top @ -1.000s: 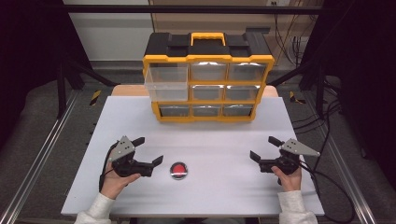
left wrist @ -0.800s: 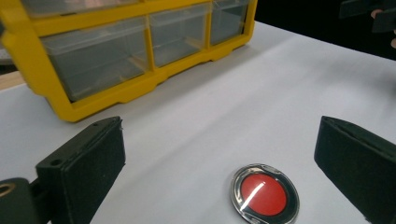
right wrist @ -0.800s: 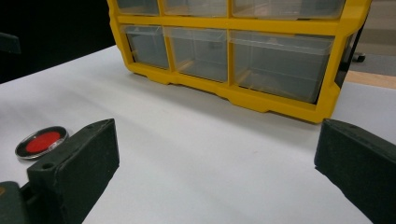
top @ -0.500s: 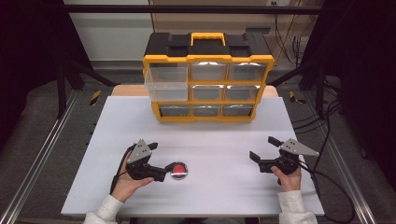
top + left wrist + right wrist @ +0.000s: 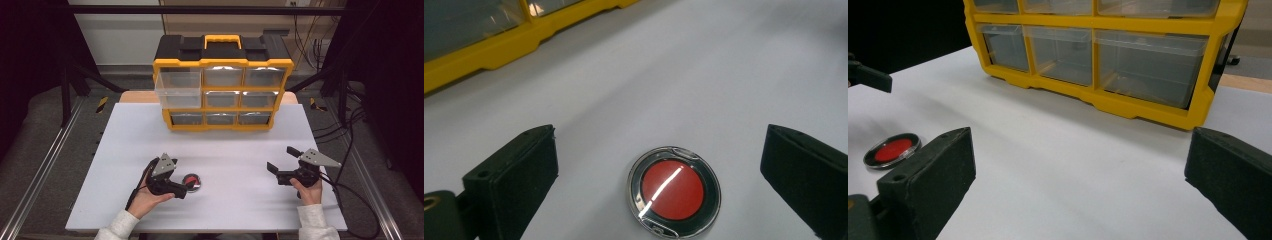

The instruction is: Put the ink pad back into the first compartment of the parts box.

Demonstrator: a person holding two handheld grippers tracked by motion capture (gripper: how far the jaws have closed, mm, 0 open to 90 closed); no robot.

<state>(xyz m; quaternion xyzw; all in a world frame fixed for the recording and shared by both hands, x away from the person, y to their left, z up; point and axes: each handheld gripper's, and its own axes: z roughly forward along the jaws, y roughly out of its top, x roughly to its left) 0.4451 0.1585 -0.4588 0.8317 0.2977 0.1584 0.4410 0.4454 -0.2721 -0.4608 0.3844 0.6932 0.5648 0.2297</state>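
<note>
A small round red disc (image 5: 191, 182) with a dark shiny rim lies flat on the white table (image 5: 225, 150), front left of centre. My left gripper (image 5: 179, 179) is open right beside it. In the left gripper view the disc (image 5: 674, 191) lies on the table between the two wide-apart jaws of that gripper (image 5: 659, 145), touching neither. My right gripper (image 5: 282, 159) is held open at the front right with nothing in it. The right gripper view has its gripper (image 5: 1080, 150) facing the organizer (image 5: 1098, 60), and the disc (image 5: 892, 149) lies far left.
A yellow and black drawer organizer (image 5: 222, 90) with clear drawers stands at the table's back middle. Its top-left drawer (image 5: 177, 90) is pulled out toward me. Cables (image 5: 350, 190) trail off the right edge. Metal frame rails run along both sides.
My left gripper has moved to the right across the table until its open jaws stand on either side of the red disc. The right gripper has stayed in place.
</note>
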